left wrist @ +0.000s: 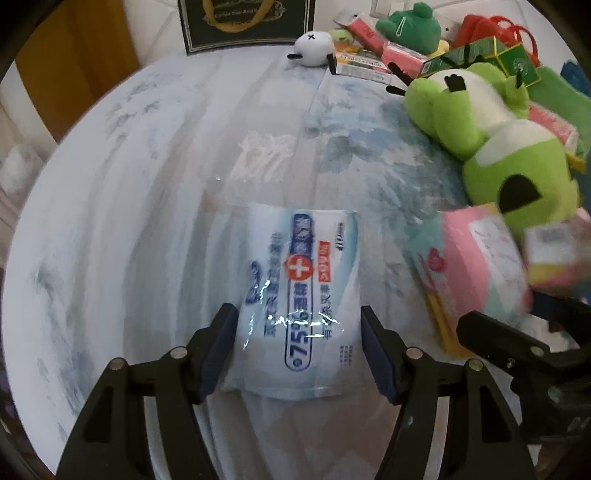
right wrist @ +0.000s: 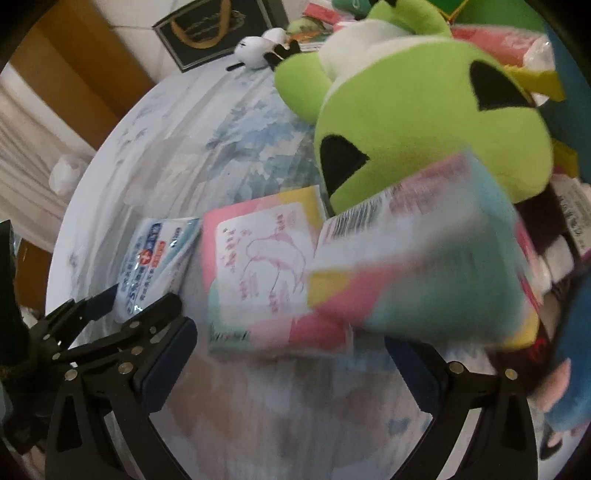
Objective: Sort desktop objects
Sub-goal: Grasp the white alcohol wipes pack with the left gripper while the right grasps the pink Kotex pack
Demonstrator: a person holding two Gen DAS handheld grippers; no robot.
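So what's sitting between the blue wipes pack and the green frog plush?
A pink tissue pack lies between the wipes pack and the frog plush, touching the wipes; the right wrist view shows it best.

Looks like a home to me, living or dining room. I'm at a round table (left wrist: 110,192) with a blue-white printed cloth, plush frog (left wrist: 491,136) and other soft toys piled with tissue packs (right wrist: 258,273), wipes (left wrist: 299,306), a dark gift bag (left wrist: 247,26), wooden door (left wrist: 74,62) behind.
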